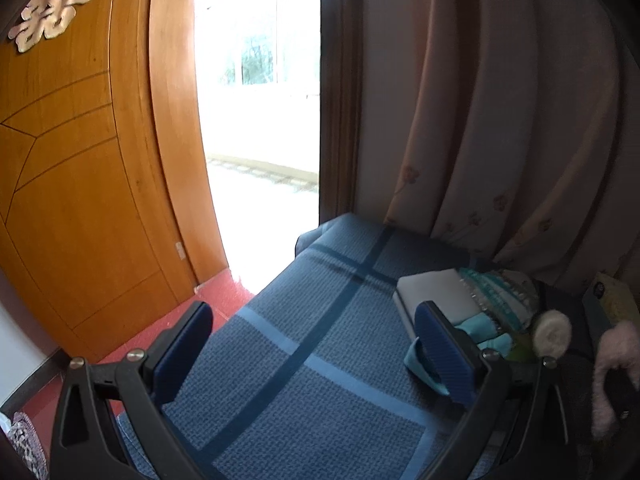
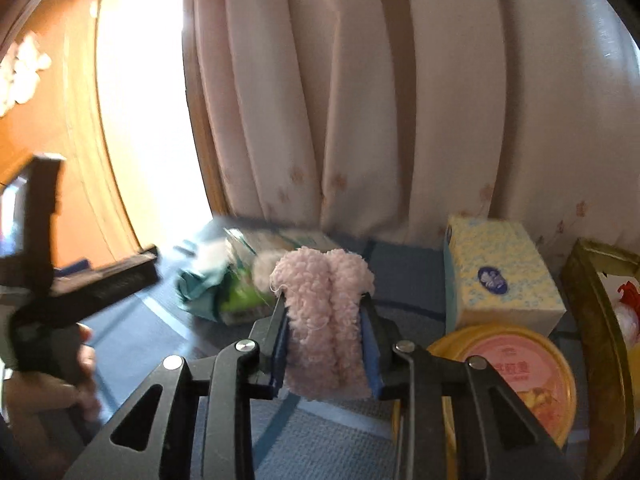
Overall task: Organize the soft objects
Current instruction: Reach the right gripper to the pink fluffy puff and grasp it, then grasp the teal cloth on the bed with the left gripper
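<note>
Blue pads sit closest in the left wrist view, where the left gripper (image 1: 312, 344) has its jaws wide apart with nothing between them, only the blue checked blanket (image 1: 304, 360) below. Beside its right finger lies a folded pile of grey and teal cloths (image 1: 452, 300), and a round cream puff (image 1: 554, 332) rests just past it. At the right edge a bit of the pink fluffy cloth (image 1: 612, 376) shows. The wooden door (image 1: 80, 180) stands on the left and the bright doorway is in the middle, so the blanket ends there and soft things should stay away from that edge. Open blanket in front of this gripper looks like the best free spot. Next, in the right wrist view, the right gripper (image 2: 326, 344) is squeezed tight on the pink fluffy cloth (image 2: 324, 304), which bunches up above the pads and hangs a little below them. To do this step well, the person should probably keep the squeeze firm and lift the cloth clear before carrying it. Close on the right are a tissue box (image 2: 500, 276), a yellow round tin (image 2: 520, 368) and a gold frame (image 2: 600, 320), so that side is crowded. The curtain (image 2: 360, 100) hangs right behind. On the left, the other gripper with a hand (image 2: 80, 380) on it is near, so the two should not bump.
</note>
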The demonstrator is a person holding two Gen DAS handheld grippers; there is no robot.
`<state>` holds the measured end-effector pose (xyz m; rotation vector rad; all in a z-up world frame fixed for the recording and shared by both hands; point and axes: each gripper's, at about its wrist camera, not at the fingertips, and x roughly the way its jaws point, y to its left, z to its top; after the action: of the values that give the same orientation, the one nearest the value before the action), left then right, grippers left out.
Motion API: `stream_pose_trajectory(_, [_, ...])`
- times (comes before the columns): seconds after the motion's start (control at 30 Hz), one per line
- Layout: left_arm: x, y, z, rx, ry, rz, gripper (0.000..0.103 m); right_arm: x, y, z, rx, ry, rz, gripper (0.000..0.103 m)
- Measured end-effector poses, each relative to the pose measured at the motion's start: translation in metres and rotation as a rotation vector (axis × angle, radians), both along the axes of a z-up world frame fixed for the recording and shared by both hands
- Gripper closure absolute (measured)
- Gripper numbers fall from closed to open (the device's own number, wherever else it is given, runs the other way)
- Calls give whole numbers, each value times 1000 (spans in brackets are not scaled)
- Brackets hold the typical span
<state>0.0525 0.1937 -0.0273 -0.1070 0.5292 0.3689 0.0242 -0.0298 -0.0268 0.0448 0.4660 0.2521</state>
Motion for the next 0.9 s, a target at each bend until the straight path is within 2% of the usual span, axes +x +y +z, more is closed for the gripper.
stream_pose_trajectory(0.1, [-6,-13,4,46,-36,-61,1,-17,-1,7,14,-82,4,70])
stream_pose_trajectory(0.2, [-3,-33,4,100,-24,-154,2,-28,4,8,-30,-129,-16,70])
stream_pose_trajectory(0.3, [7,-44,-1,38,34,-285,6,-33,4,9,-29,-134,-24,69])
stream_pose_trajectory(0.4, [23,-47,-10,-62,116,-349,10,-34,2,11,-8,-127,-30,69])
stream_pose_trajectory(0.47, [32,-44,-17,-117,159,-338,22,-34,2,12,-1,-120,-28,69])
stream_pose_trajectory(0.57, [43,-33,-26,-197,215,-324,29,-35,4,12,-3,-111,-21,69])
stream_pose_trajectory(0.6, [43,-29,-27,-235,211,-340,32,-33,4,11,-4,-107,-19,69])
stream_pose_trajectory(0.67, [40,-24,-28,-289,201,-369,49,-30,4,11,-4,-102,-16,69])
stream_pose_trajectory(0.7, [36,-21,-28,-321,188,-373,54,-30,4,11,-1,-101,-16,69])
stream_pose_trajectory(0.77, [28,-22,-30,-350,169,-367,73,-30,3,11,4,-104,-18,69])
stream_pose_trajectory(0.9, [12,-15,-32,-426,128,-331,86,-29,2,11,8,-105,-20,69])
